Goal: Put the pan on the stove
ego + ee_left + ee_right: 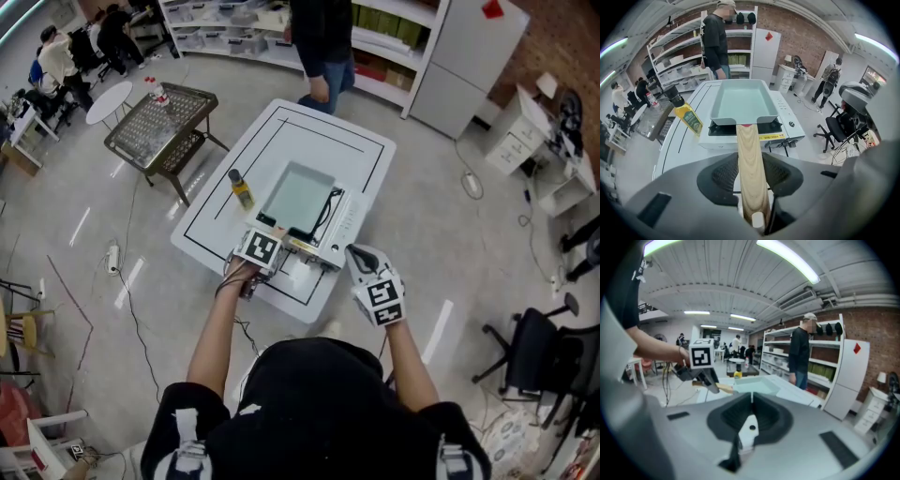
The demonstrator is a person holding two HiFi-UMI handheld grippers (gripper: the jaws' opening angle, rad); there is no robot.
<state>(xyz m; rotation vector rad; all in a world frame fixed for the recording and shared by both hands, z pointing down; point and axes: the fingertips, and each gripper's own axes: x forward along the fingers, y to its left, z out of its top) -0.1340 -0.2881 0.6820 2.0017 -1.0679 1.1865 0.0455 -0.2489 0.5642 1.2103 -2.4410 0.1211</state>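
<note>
Pan (743,101) sits square on the stove (790,127) on the white table (217,220). The left gripper (262,246) has its jaws spread either side of the wooden handle (751,164), not squeezing it. Right gripper (751,408) hangs off to the side, jaws pressed together on nothing.

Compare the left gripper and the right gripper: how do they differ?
The left gripper has the pan's wooden handle between its parted jaws; the right gripper has its jaws together, empty. The left gripper reaches over the table; the right gripper is held at its side. Both carry a marker cube.
</note>
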